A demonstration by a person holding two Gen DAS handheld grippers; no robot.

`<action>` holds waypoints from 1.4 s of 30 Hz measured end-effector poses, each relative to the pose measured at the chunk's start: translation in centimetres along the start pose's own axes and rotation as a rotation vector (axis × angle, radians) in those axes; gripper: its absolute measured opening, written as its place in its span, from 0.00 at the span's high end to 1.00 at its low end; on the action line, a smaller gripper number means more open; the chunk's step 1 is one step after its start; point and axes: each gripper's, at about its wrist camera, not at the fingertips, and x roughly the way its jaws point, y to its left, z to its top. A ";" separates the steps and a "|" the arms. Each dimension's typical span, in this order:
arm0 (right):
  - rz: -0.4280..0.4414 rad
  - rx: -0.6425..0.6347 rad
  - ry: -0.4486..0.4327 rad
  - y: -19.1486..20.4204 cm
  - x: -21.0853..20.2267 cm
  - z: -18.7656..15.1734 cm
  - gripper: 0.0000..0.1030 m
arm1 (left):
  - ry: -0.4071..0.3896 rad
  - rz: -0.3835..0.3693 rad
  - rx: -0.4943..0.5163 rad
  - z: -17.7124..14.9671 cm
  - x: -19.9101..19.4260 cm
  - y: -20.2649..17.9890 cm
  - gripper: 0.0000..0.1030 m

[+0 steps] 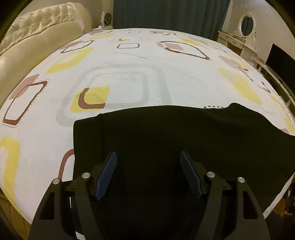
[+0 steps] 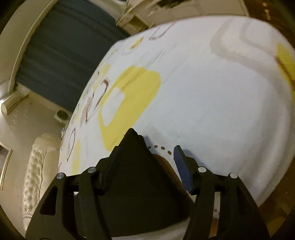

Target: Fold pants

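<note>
- Your left gripper fills the bottom centre of the left wrist view, jaws spread wide, with its blue ribbed pads over the black pants and nothing between them.
- The pants lie spread across the lower centre and right of that frame, on the near part of the bed; a folded edge runs down the lower left, and the upper edge stretches toward the right border.
- The patterned bedsheet, white with yellow, brown and grey rounded squares, covers the bed across the middle of the frame.
- A cream tufted headboard sits at upper left, dark teal curtains at top centre, and a white dressing table with an oval mirror at upper right.
- In the tilted, blurred right wrist view, your right gripper sits at bottom centre with a peak of black pants fabric draped over its left finger; the blue right pad stands apart from the cloth.
- You cannot tell from this view whether that gripper actually grips the fabric.
</note>
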 end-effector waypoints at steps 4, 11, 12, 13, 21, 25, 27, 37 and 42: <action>0.001 -0.048 0.074 0.3 1.6 0.3 0.33 | 0.006 0.007 -0.009 0.0 0.1 -0.2 0.31; -0.054 -0.269 0.258 4.9 4.2 -2.1 0.84 | 0.011 0.025 0.005 -0.2 0.3 -0.4 0.31; -0.085 -0.301 0.251 5.6 4.2 -2.1 0.85 | 0.011 0.025 0.003 -0.2 0.3 -0.4 0.31; -0.110 -0.339 0.229 6.5 3.8 -2.0 0.85 | 0.009 0.025 0.001 -0.1 0.3 -0.4 0.31; -0.226 -0.394 0.114 6.9 2.9 0.0 0.86 | 0.014 0.029 -0.006 -0.4 0.8 -0.5 0.31; -0.203 -0.282 0.119 4.2 4.4 -0.2 0.85 | 0.014 0.025 -0.012 -0.6 0.9 -0.3 0.29; -0.177 -0.238 0.119 3.5 4.1 0.1 0.84 | 0.012 0.021 -0.007 -0.7 0.9 -0.3 0.28; -0.259 -0.312 0.018 10.3 0.1 0.5 0.72 | 0.001 -0.037 -0.029 -1.0 -0.4 1.1 0.28; 0.095 -0.460 0.148 22.4 5.3 -5.0 0.57 | -0.012 -0.067 -0.056 -1.4 -2.1 2.8 0.28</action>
